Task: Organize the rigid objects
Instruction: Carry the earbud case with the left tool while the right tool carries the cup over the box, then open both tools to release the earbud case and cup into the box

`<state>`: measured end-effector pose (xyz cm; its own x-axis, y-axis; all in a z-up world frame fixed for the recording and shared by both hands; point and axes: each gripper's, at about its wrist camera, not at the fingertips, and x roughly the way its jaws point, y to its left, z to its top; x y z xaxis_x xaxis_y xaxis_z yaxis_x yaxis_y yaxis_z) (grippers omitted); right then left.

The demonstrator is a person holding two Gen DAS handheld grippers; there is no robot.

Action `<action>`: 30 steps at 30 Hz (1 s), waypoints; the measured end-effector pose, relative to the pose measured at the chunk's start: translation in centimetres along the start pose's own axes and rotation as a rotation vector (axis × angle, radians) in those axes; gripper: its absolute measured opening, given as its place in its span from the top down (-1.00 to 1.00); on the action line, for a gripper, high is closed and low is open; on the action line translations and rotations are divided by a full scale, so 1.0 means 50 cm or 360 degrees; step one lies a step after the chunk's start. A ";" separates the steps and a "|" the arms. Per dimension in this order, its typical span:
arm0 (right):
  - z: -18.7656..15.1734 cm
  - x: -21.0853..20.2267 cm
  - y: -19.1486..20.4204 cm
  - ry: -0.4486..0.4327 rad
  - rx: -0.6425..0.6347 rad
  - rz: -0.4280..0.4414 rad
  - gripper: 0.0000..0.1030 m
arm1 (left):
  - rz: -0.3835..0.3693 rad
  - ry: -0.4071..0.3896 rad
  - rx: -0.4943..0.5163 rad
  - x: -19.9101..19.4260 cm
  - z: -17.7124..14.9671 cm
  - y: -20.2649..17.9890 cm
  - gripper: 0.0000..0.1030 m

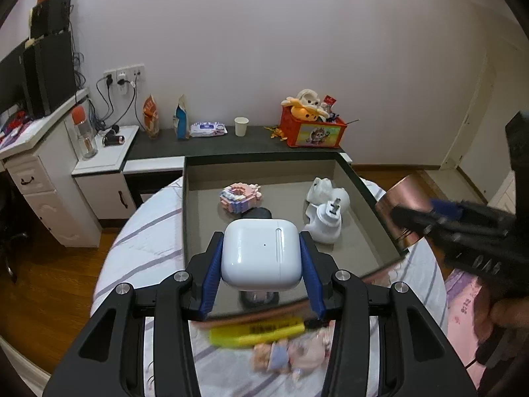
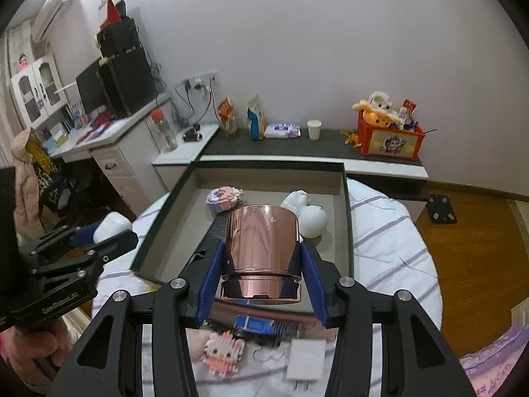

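Both grippers loaded, carrying toward the tray.

My left gripper (image 1: 264, 258) is clamped on the white earbud case (image 1: 261, 253), pads on its two flat sides so it can't twist, held over the near edge of the grey tray (image 1: 380, 205). My right gripper (image 2: 261, 264) pinches the copper cup (image 2: 263, 248) upright by its lower wall, above the tray's near half. Inside already: a pink brick figure (image 1: 238, 196) and white pieces (image 1: 325, 211). On the bed below, a blurred yellow marker (image 1: 258, 330), I think.
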<state>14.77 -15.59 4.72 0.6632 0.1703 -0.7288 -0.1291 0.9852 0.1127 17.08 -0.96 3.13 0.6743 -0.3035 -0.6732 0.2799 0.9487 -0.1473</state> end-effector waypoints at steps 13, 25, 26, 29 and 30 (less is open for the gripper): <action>-0.032 0.148 -0.044 0.0267 0.0034 0.0001 0.07 | 0.0030 0.0187 -0.0018 0.140 -0.010 -0.023 0.13; -0.029 0.135 -0.052 0.0221 0.0059 -0.0039 -0.57 | 0.0155 0.0229 0.0035 0.160 -0.023 -0.029 -0.49; -0.027 0.129 -0.054 0.0203 0.0063 -0.0043 -0.57 | 0.0166 0.0220 0.0039 0.157 -0.023 -0.026 -0.57; -0.024 0.118 -0.057 0.0190 0.0070 -0.0051 -0.57 | 0.0188 0.0211 0.0021 0.144 -0.024 -0.021 -0.78; -0.023 0.114 -0.058 0.0184 0.0072 -0.0054 -0.57 | 0.0189 0.0207 0.0014 0.139 -0.025 -0.018 -0.82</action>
<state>18.05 -17.52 -0.55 0.5770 0.1357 -0.8054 -0.0729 0.9907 0.1147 20.65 -3.83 -2.31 0.6090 -0.1746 -0.7737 0.2099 0.9762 -0.0551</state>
